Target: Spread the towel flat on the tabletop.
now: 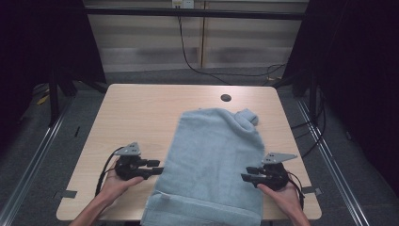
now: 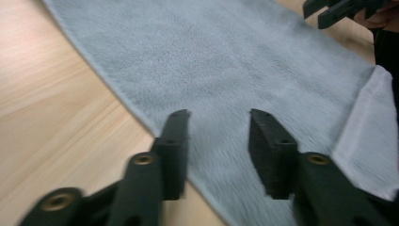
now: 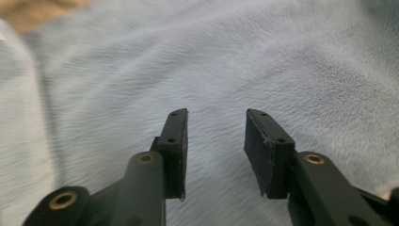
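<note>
High view: my left gripper [image 1: 159,169] and right gripper [image 1: 244,177], both unclenched and empty, flank the towel's [image 1: 214,160] near end, ready to pinch its edges.

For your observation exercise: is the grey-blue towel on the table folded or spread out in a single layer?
Folded, at least partly: the towel shows a doubled layer along its near edge and a bunched far corner.
</note>
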`<state>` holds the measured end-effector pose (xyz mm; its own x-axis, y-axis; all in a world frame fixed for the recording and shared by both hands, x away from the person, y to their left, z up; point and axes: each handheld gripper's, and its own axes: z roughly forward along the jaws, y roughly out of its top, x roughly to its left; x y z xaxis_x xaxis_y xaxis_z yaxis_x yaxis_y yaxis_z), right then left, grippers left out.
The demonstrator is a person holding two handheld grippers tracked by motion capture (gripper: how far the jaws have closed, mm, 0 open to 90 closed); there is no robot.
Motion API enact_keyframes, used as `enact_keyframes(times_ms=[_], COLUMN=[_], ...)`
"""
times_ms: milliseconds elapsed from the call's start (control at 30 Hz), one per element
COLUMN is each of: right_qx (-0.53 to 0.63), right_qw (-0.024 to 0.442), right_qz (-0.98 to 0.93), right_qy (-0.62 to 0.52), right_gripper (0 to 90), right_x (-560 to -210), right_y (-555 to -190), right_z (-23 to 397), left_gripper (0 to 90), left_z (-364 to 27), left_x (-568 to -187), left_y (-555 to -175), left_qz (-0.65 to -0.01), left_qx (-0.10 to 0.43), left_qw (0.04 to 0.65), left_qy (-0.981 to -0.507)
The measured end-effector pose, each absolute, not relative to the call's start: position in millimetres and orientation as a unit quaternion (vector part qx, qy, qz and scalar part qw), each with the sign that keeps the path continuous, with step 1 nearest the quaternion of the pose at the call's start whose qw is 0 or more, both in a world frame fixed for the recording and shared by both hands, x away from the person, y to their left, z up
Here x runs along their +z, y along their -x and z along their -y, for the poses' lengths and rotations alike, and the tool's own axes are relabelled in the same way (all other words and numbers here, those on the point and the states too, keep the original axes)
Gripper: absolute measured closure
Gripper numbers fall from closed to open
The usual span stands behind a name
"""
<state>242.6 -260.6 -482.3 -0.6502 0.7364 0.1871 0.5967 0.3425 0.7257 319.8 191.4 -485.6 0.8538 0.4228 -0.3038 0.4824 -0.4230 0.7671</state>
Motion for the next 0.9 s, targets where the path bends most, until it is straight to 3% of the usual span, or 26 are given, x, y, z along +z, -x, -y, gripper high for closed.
enact_keyframes(times_ms=[33,267,300,367,467,733,900], right_qx=[0.392,0.366,0.352,0.350,0.359,0.429,0.436], right_qw=[0.083,0.113,0.138,0.140,0.123,0.105,0.100], right_qz=[-0.816,-0.833,-0.840,-0.842,-0.843,-0.816,-0.815], right_qy=[-0.417,-0.400,-0.389,-0.386,-0.380,-0.372,-0.367], right_gripper=[55.7,50.8,53.6,57.6,83.8,86.1,85.8], right_x=[-488,-499,-500,-499,-499,-474,-469], right_y=[-250,-247,-243,-242,-236,-224,-216], right_z=[258,247,242,241,238,242,241], left_gripper=[48.5,49.6,63.1,66.9,84.8,85.9,85.4], left_z=[-178,-161,-159,-159,-165,-192,-199], left_x=[-491,-503,-503,-503,-502,-480,-478], left_y=[-326,-320,-311,-308,-299,-284,-276], left_qz=[-0.270,-0.241,-0.213,-0.207,-0.211,-0.230,-0.232], left_qx=[-0.034,0.016,0.056,0.056,0.029,-0.012,-0.005], left_qw=[0.455,0.415,0.401,0.401,0.406,0.489,0.483], left_qy=[-0.848,-0.877,-0.889,-0.891,-0.889,-0.841,-0.844])
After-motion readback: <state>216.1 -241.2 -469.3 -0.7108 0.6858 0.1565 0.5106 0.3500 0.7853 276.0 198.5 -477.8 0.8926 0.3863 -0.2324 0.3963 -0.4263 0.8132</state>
